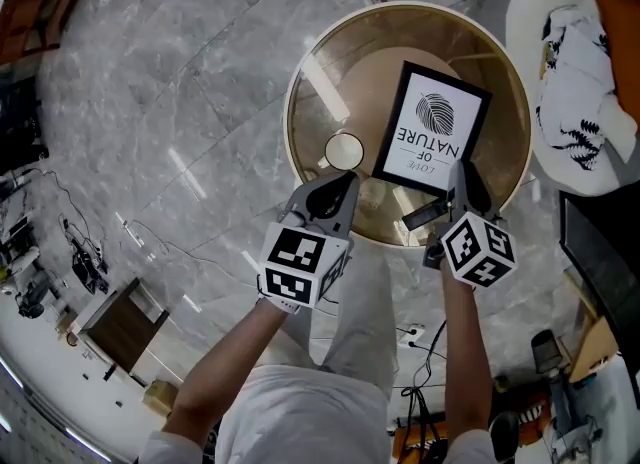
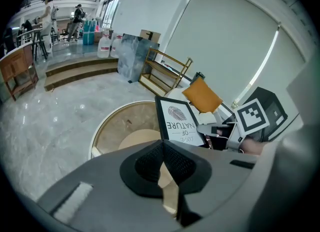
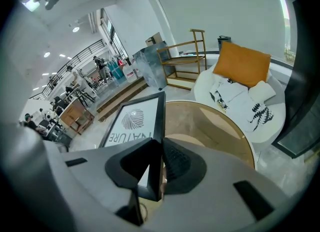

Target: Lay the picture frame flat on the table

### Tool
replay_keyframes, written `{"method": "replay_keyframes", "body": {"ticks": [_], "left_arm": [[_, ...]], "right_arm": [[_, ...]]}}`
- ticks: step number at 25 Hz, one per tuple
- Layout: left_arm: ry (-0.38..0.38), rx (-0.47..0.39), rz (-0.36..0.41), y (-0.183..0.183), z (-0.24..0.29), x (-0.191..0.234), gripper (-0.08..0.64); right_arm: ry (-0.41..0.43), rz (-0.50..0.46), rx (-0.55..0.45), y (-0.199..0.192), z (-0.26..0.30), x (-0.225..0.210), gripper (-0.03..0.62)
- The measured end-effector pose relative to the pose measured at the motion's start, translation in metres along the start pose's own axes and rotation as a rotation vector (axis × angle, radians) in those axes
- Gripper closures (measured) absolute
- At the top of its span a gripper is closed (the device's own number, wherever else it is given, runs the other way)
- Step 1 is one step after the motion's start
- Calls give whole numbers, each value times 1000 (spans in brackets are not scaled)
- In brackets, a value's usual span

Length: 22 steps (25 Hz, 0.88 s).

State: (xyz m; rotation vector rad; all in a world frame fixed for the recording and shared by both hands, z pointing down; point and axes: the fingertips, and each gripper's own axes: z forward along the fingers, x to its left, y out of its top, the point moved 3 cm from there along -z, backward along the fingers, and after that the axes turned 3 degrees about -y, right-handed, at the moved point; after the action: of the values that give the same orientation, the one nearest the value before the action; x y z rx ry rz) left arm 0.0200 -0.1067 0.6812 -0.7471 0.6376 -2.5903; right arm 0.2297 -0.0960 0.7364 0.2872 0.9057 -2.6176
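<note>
Right gripper (image 3: 160, 161) clamped on the near edge of the black picture frame (image 1: 432, 127), which leans over the round glass table (image 1: 300, 82) with its printed face towards the head camera; contact with the tabletop cannot be told. Left gripper (image 2: 162, 163) with jaws together and empty, near a small white round object (image 1: 344, 151) on the table.
</note>
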Motion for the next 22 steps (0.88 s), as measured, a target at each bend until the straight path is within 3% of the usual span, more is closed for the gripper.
{"method": "replay_keyframes", "body": {"ticks": [10,22], "left_arm": [[16,35,-51,-15,31,36,557],[4,48,-78,-31,48,38,557]], "right_arm": [[-11,1,5,-11,56,-3,532],[-27,-3,63,-43,100,-13,532]]}}
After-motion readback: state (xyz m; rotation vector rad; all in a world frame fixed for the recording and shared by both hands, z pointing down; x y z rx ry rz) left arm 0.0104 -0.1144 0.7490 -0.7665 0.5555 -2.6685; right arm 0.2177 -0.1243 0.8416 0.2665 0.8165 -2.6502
